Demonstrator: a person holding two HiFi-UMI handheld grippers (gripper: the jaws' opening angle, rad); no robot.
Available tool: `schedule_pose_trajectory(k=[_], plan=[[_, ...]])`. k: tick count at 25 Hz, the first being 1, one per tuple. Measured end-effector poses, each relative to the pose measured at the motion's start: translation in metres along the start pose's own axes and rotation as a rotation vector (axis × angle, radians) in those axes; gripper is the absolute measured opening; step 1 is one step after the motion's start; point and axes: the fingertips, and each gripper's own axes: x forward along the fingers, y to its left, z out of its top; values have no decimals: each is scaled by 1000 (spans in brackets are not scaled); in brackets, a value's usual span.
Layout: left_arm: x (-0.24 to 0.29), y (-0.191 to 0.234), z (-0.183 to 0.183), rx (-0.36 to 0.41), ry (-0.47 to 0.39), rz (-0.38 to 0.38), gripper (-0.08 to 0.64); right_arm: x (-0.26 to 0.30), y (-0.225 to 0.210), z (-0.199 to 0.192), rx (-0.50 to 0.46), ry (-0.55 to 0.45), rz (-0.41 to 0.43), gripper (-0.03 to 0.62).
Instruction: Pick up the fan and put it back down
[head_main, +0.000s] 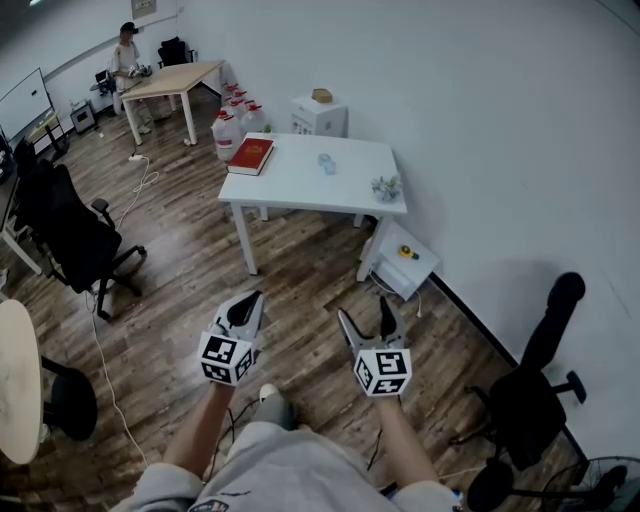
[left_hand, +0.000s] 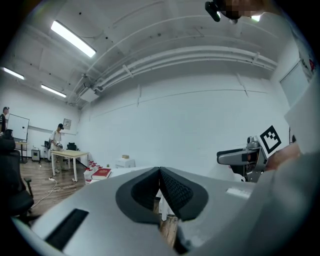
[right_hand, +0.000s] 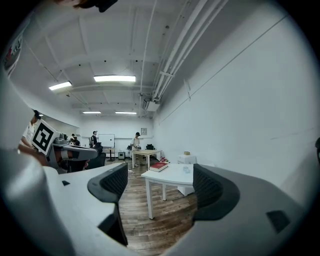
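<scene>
A round wire-caged fan (head_main: 603, 481) stands on the floor at the bottom right corner of the head view, mostly cut off and behind my right side. My left gripper (head_main: 246, 306) is held level in front of me, its pads touching with nothing between them (left_hand: 159, 172). To its right my right gripper (head_main: 366, 318) is also level, jaws wide apart and empty (right_hand: 160, 186). Both point at a white table (head_main: 300, 186) bearing a red book (head_main: 251, 156), a clear small item (head_main: 327, 163) and a small grey object (head_main: 386, 187).
Black office chairs stand at the left (head_main: 70, 235) and the right (head_main: 530, 390). A round table (head_main: 15, 380) is at the far left. A white box (head_main: 405, 260) lies on the floor by the wall. A person (head_main: 126, 55) stands at a wooden table (head_main: 175, 80) far back.
</scene>
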Motion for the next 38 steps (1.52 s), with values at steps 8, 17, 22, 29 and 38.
schedule_pose_trajectory(k=[8, 17, 22, 29, 38], plan=[[52, 37, -18, -30, 20, 0, 5, 64, -13, -15, -1, 23, 34, 396], [199, 108, -16, -30, 21, -70, 3, 198, -69, -15, 20, 53, -3, 394], [296, 169, -7, -27, 27, -112, 5, 299, -97, -5, 16, 77, -28, 386], [396, 253, 4, -11, 33, -138, 5, 405, -126, 11, 37, 55, -72, 367], [458, 299, 5, -19, 39, -150, 5, 482, -148, 15, 27, 60, -78, 359]])
